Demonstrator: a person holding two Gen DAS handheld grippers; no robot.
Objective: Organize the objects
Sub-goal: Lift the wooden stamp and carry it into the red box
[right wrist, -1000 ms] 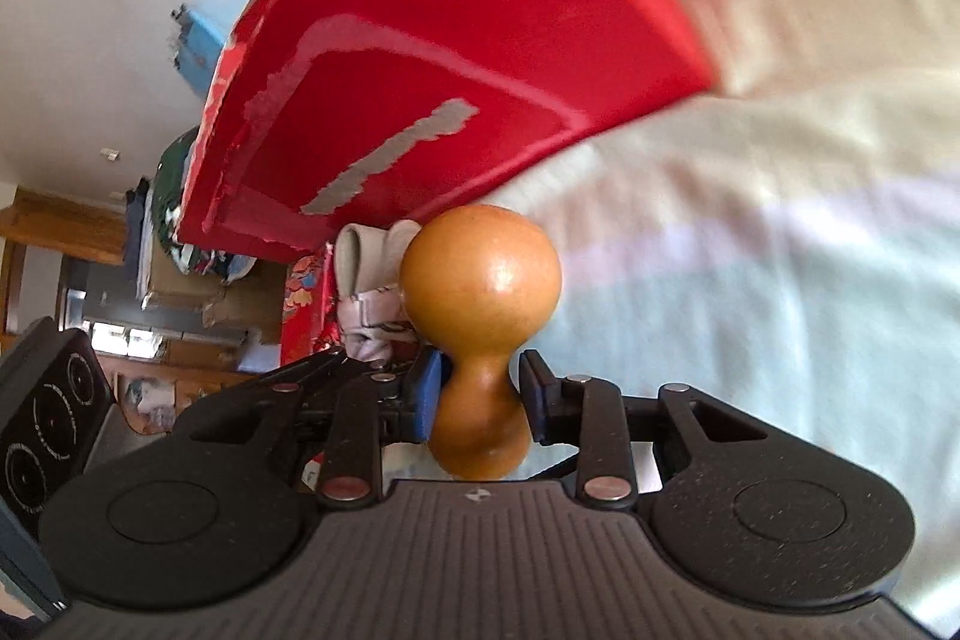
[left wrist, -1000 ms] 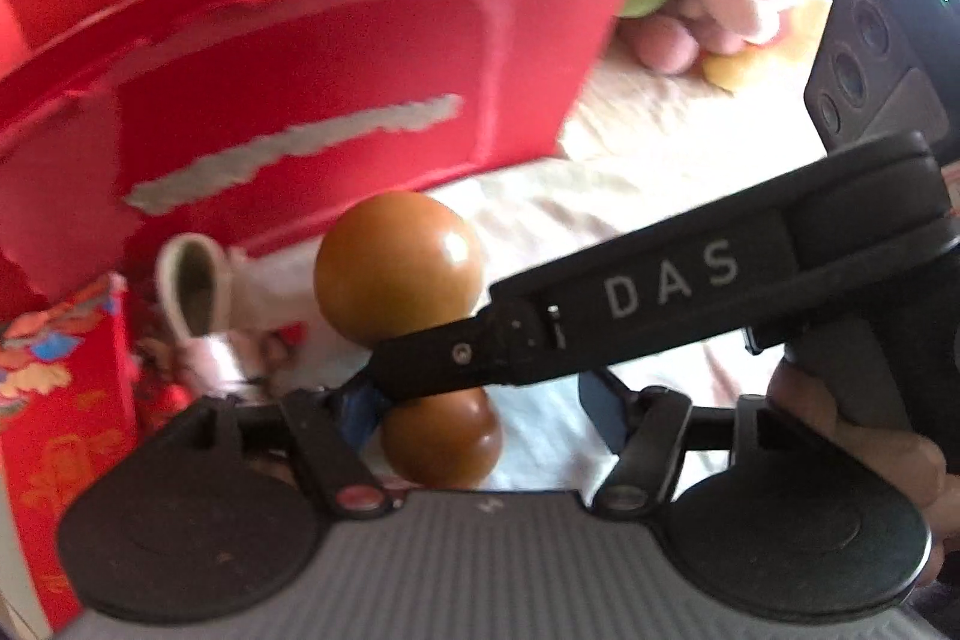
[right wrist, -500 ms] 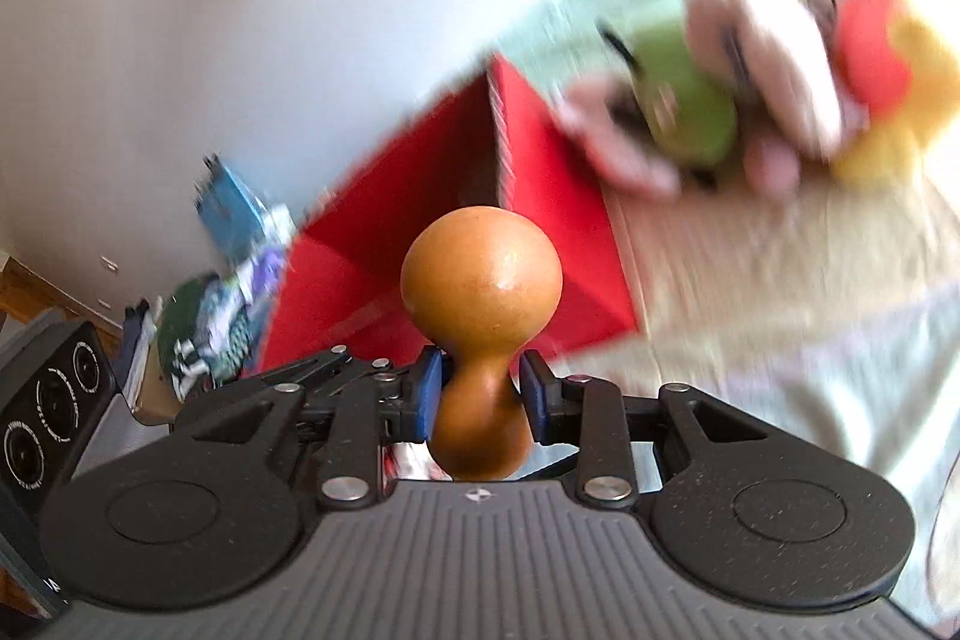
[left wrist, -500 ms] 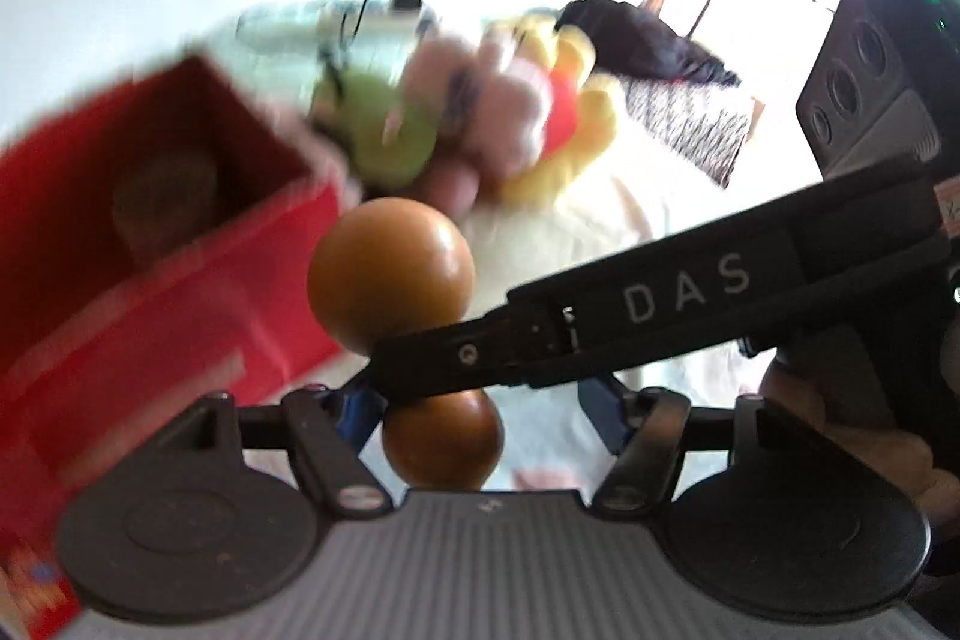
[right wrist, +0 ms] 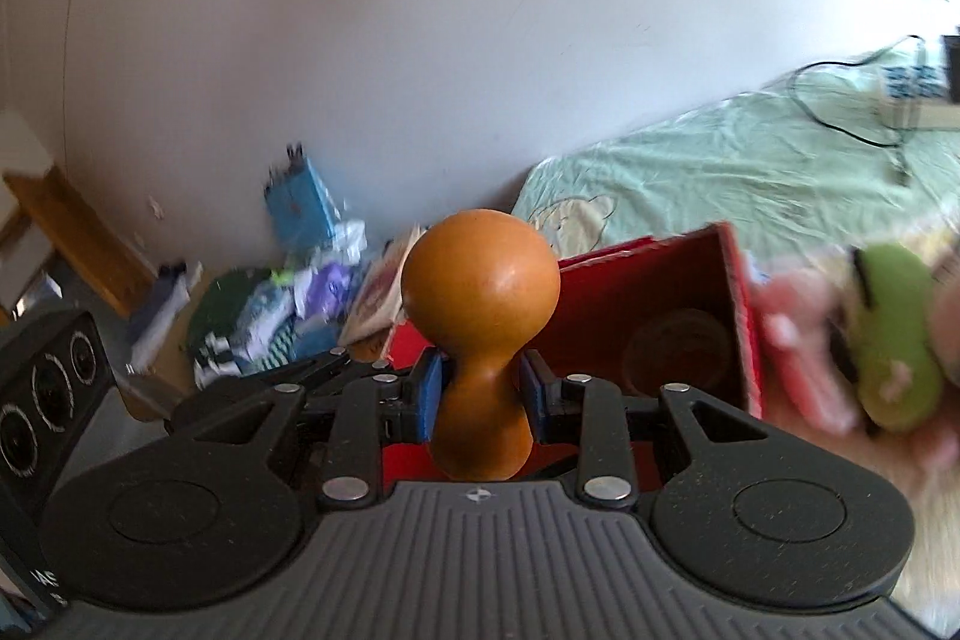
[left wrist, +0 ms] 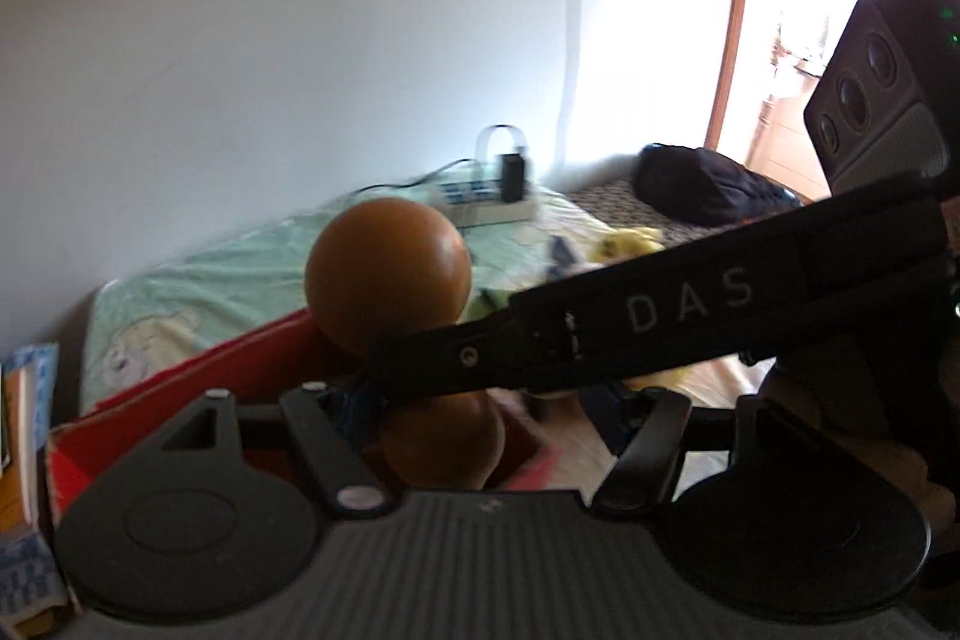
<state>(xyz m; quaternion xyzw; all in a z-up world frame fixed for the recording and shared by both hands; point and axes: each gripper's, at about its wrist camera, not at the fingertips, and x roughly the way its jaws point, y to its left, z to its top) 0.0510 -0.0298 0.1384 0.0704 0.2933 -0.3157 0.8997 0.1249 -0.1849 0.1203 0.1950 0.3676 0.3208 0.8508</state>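
Your right gripper (right wrist: 480, 391) pinches the wooden gourd (right wrist: 480, 334) at its narrow waist, its long axis running straight out along the fingers with the big bulb forward. The open red box (right wrist: 678, 322) lies just beyond and to the right of that bulb, so, as I judge it, the drop goes forward and right. Your left gripper (left wrist: 480, 409) stands half spread around the gourd's lower bulb; whether its pads touch, you cannot tell behind the right gripper's arm.
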